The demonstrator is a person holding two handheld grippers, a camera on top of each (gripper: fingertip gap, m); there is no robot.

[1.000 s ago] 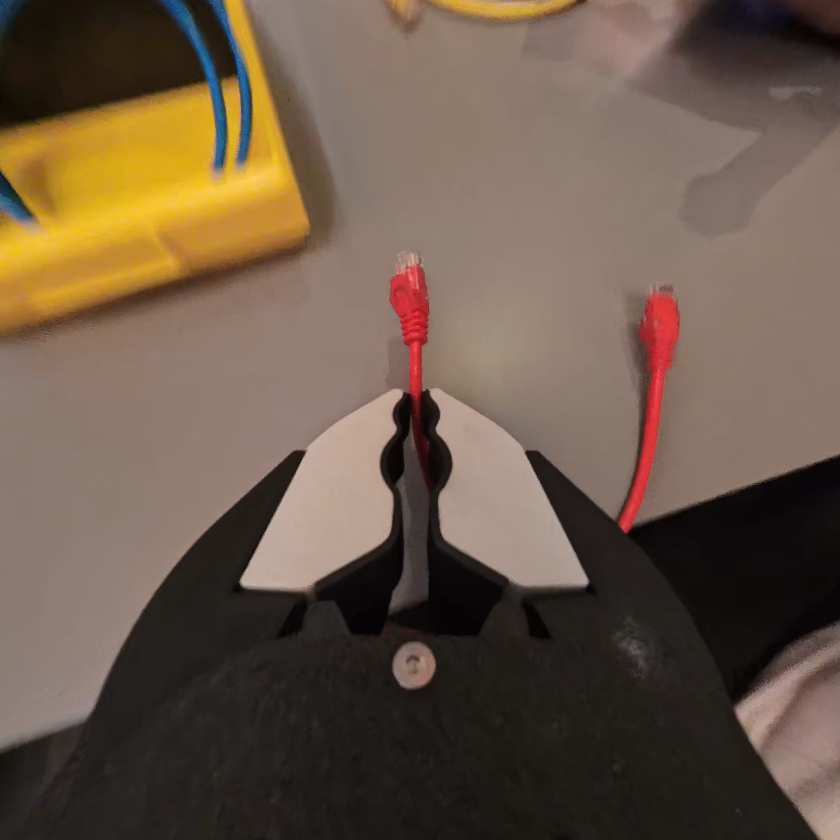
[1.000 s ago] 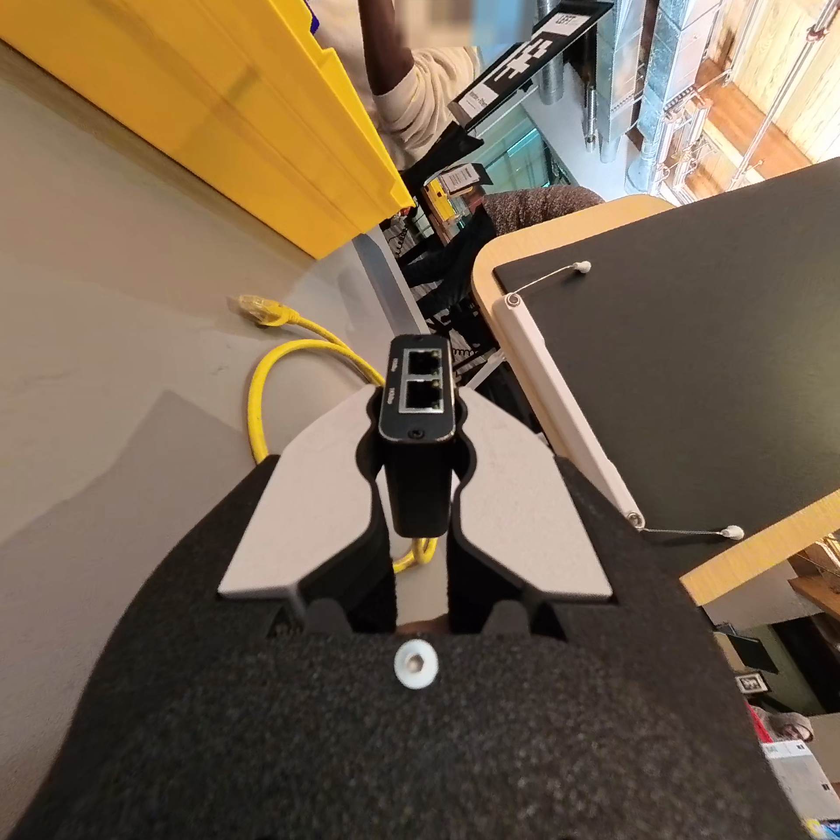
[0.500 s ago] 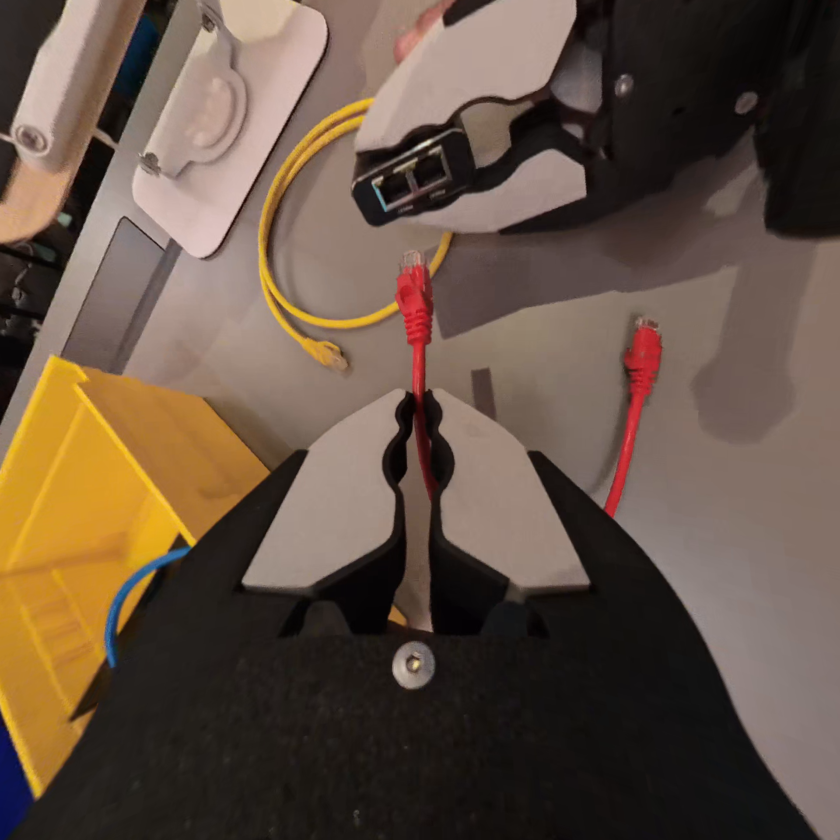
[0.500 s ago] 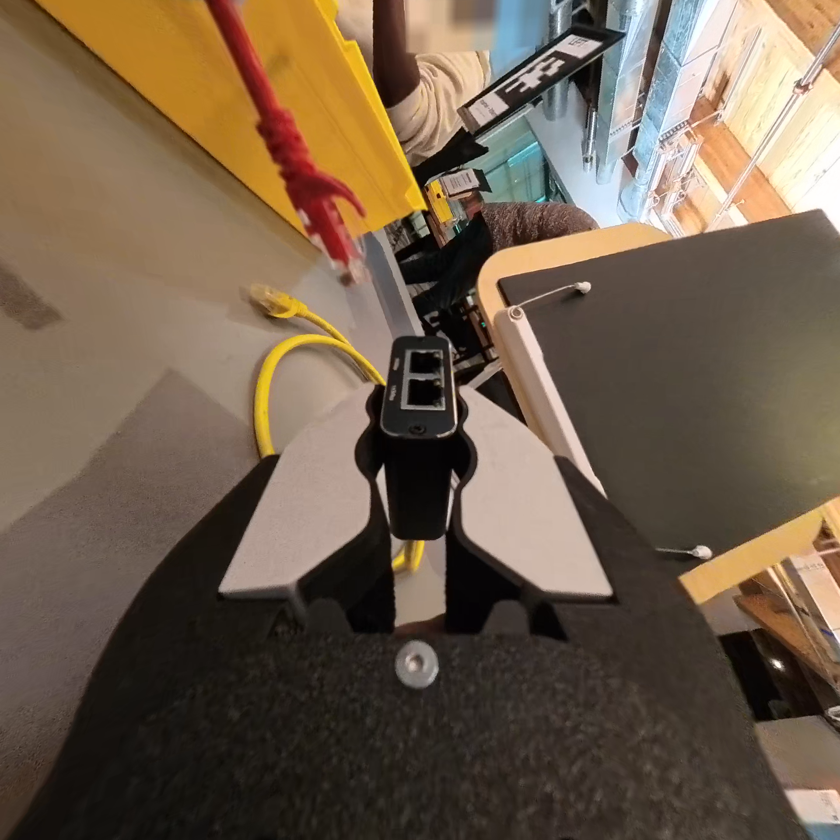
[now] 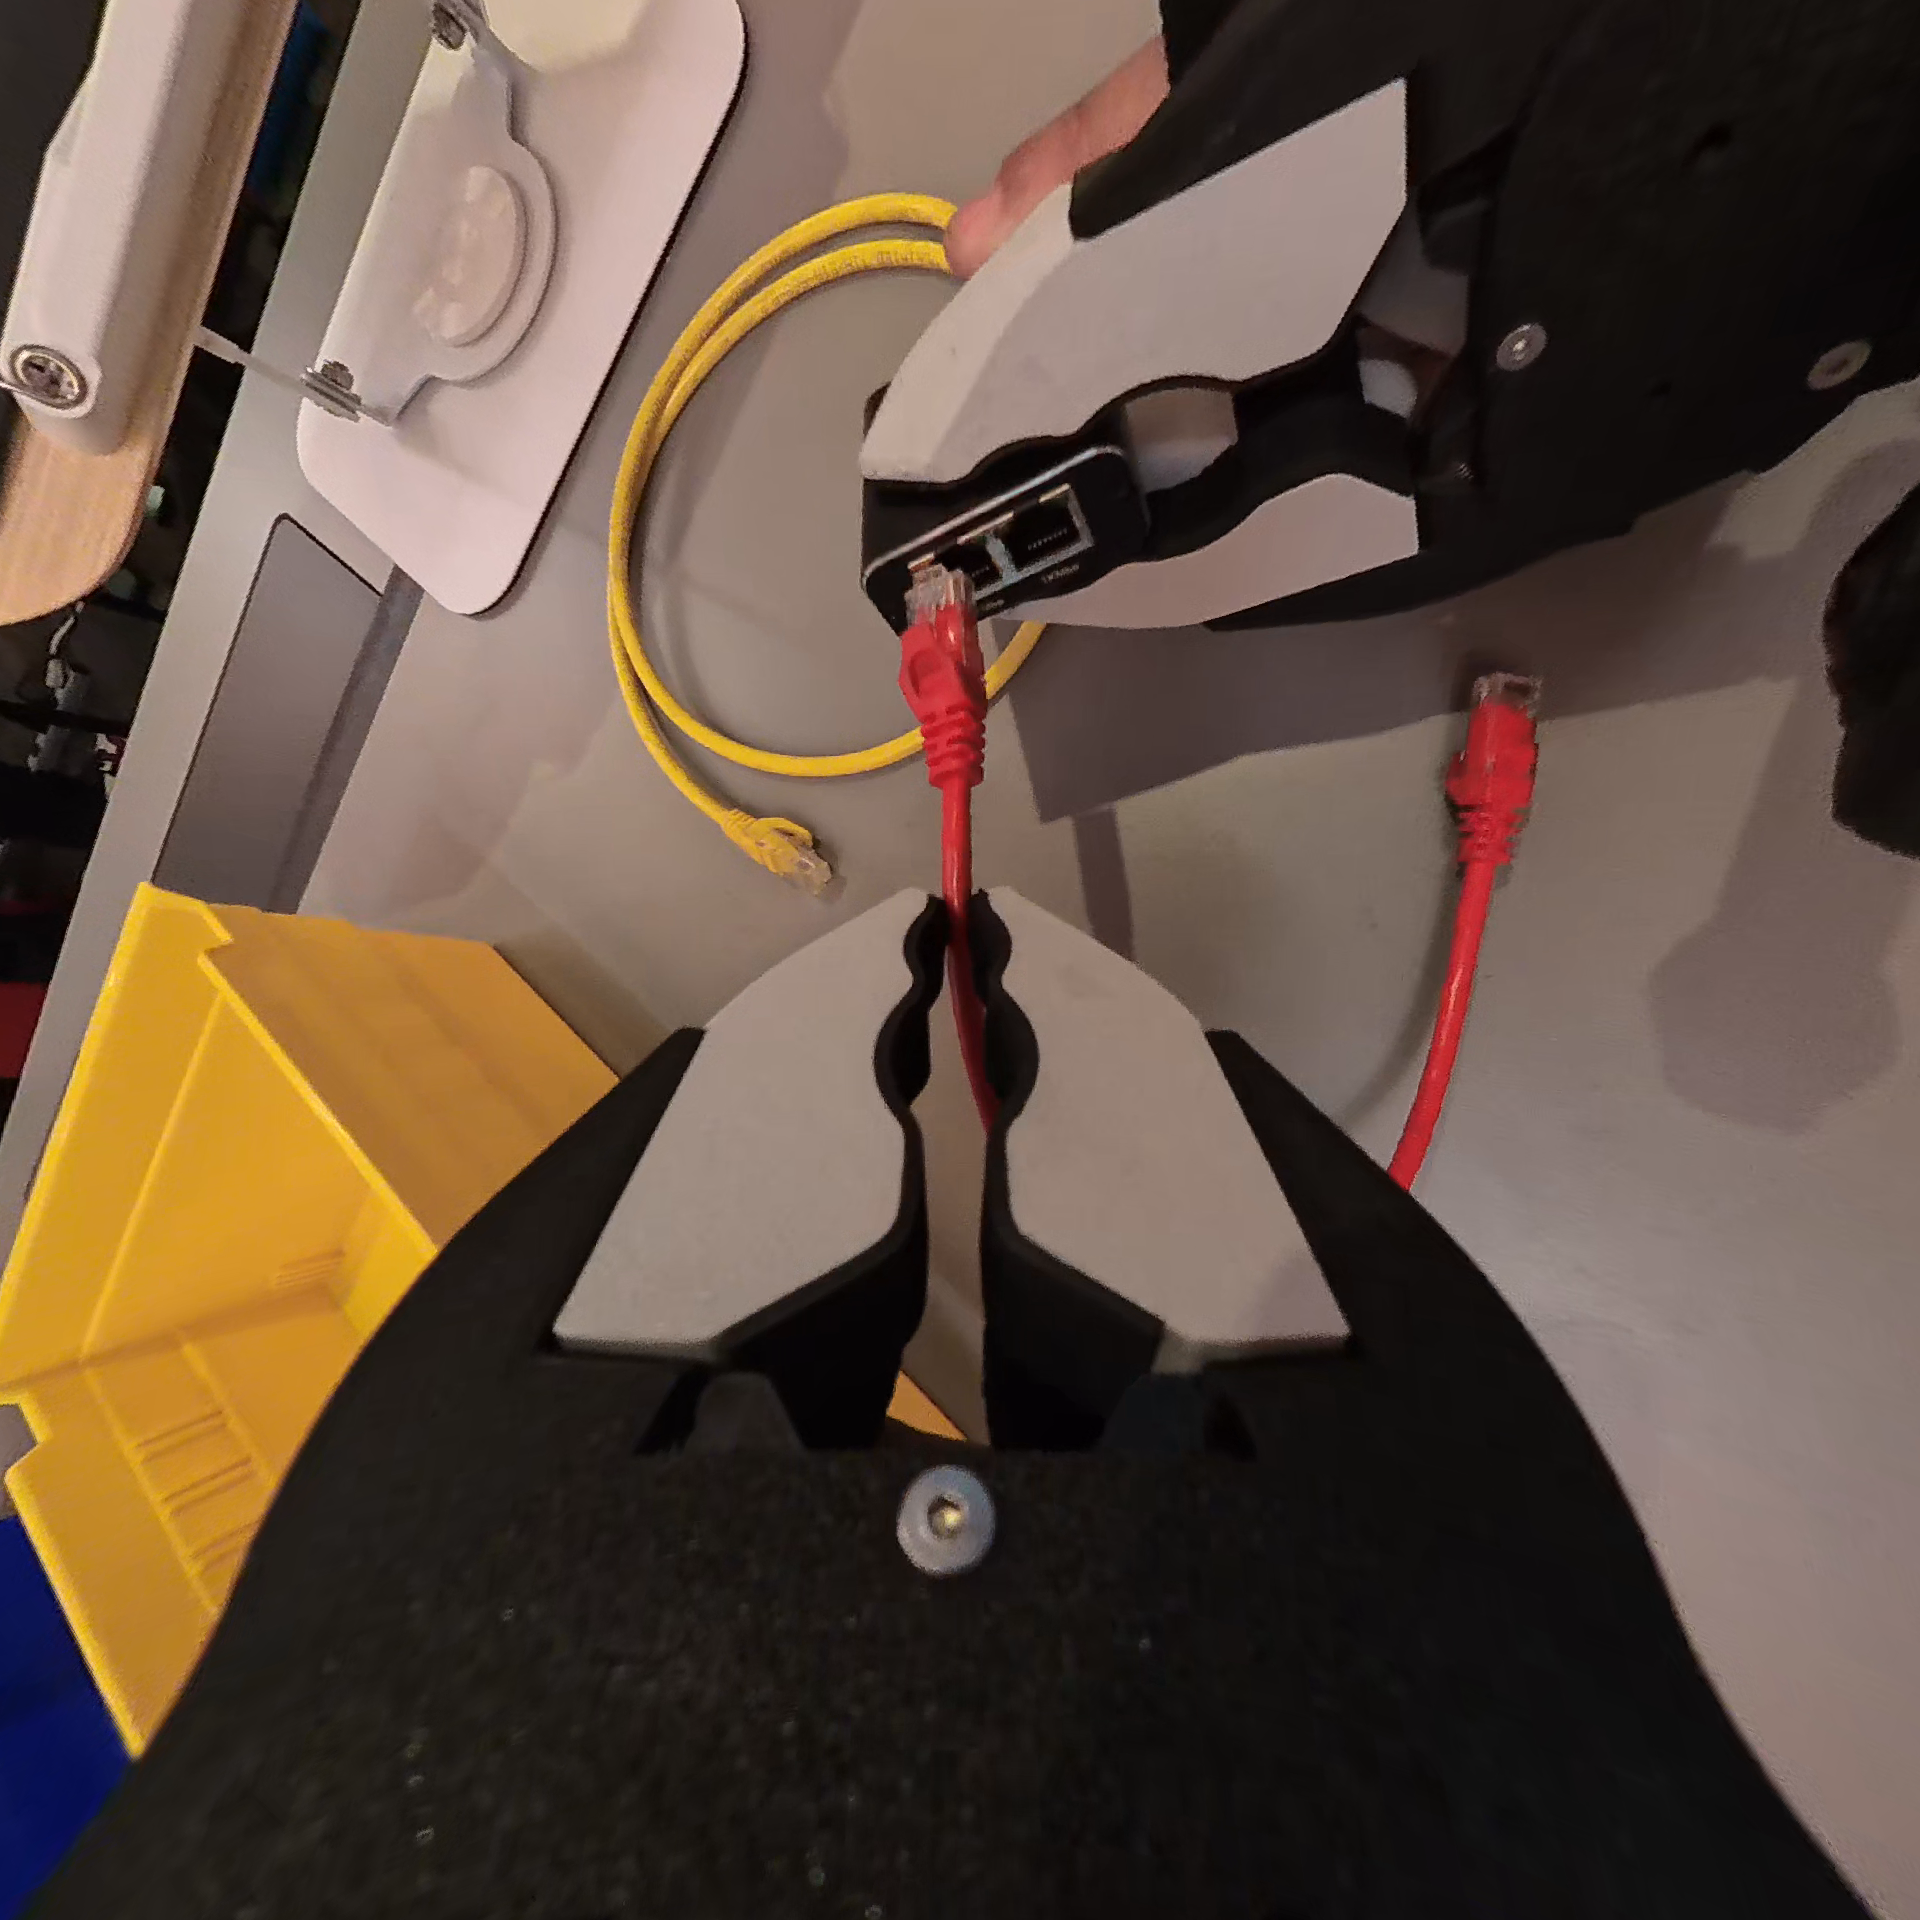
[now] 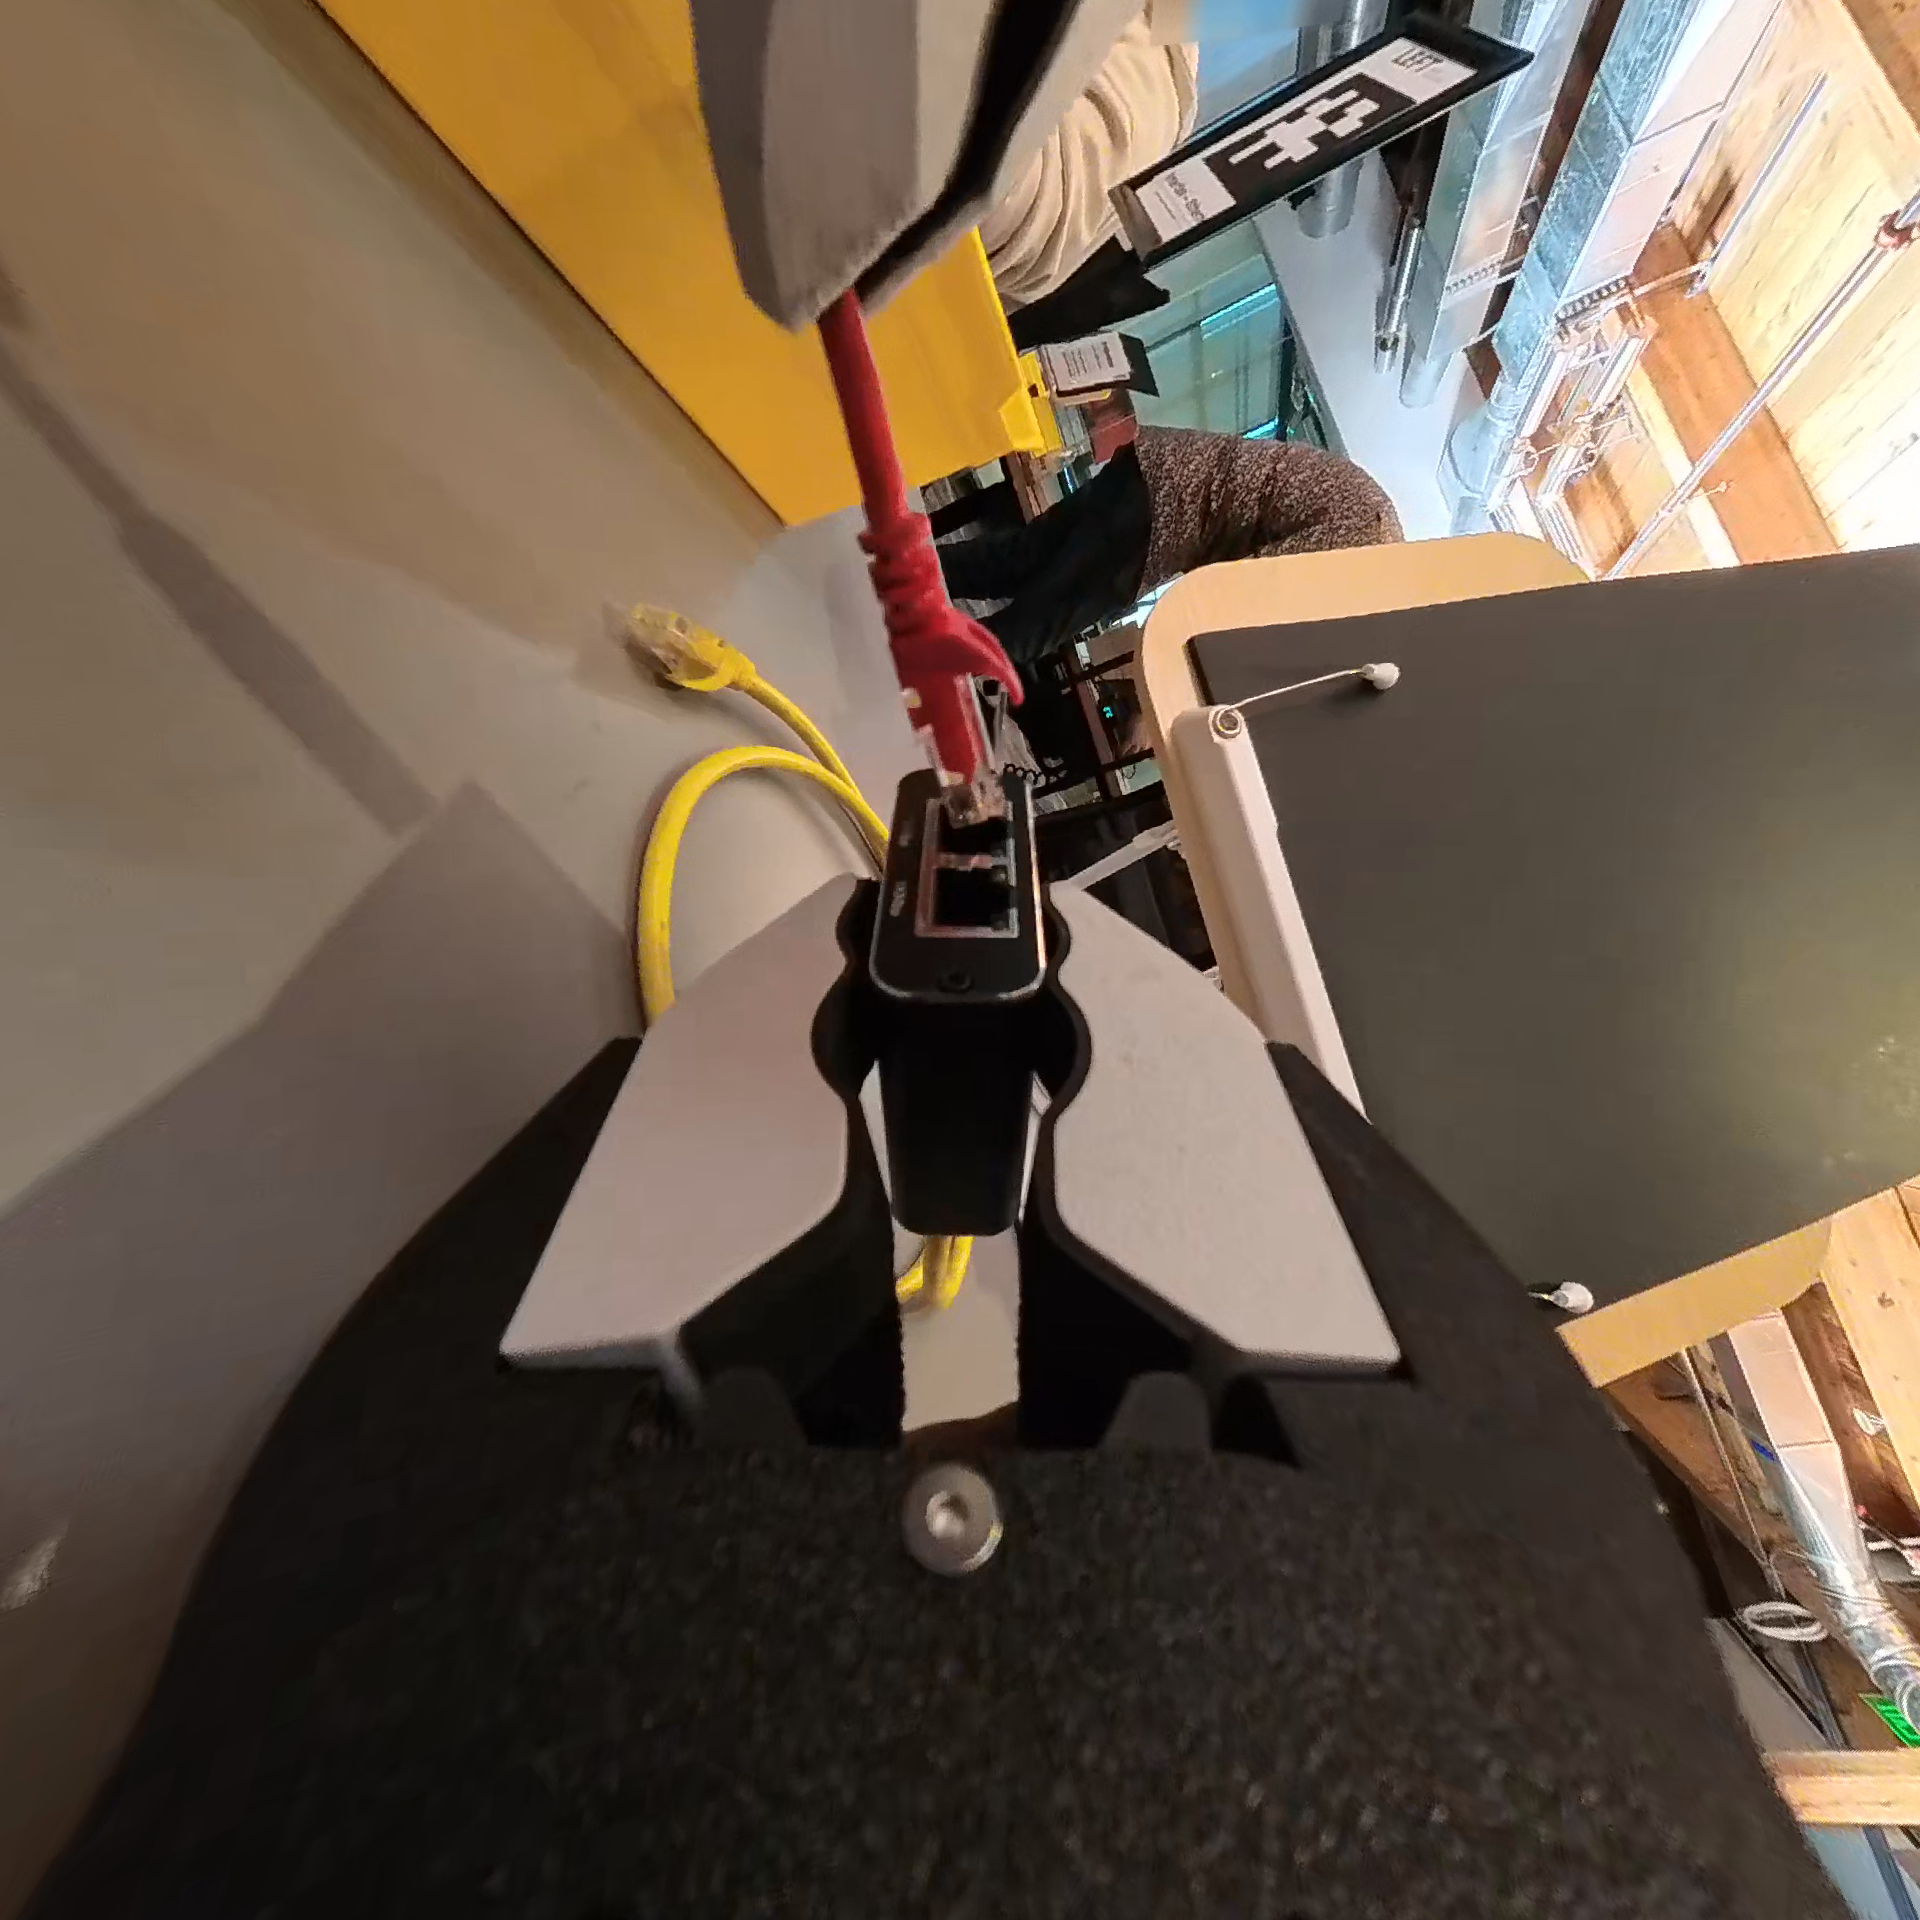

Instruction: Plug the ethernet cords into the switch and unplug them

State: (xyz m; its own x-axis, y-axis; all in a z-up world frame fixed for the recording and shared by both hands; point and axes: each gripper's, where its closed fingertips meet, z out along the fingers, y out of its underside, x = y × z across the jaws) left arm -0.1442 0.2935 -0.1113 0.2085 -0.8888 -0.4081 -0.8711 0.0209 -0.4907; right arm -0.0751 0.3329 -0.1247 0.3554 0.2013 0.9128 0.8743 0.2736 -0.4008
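- Two hand-held grippers meet over the grey tabletop (image 5: 1714,1455), each clenched on one part of the job.
- Left gripper (image 5: 958,904) points forward and slightly down; its jaws are closed on the red ethernet cord (image 5: 956,821) a short way behind the plug.
- Red plug (image 5: 940,634) is level with the mouth of one end port of the switch (image 5: 997,545); in the right wrist view its clear tip (image 6: 961,795) sits at the far port's opening. Whether it is fully seated cannot be told.
- Right gripper (image 6: 956,935) is turned on its side and grasps the black switch (image 6: 956,1039) across its body, with the port face out past the fingertips toward the left gripper (image 6: 862,156).
- Near port of the switch is vacant.
- A fingertip of the person's hand (image 5: 1049,177) shows behind the right gripper (image 5: 1039,520).
- Second red plug (image 5: 1496,758) lies on the tabletop, well apart from the switch; its cord runs back under the left gripper.
- Yellow ethernet cord (image 5: 665,582) lies coiled on the tabletop near its far edge, partly beneath the switch, its plug (image 5: 779,847) free.
- Yellow bin (image 5: 208,1195) stands at the tabletop's left side.
- White plate (image 5: 520,270) lies at the far edge.
- Writing: small printing beside the ports, too small to read; a black-and-white marker board (image 6: 1320,125) in the background.
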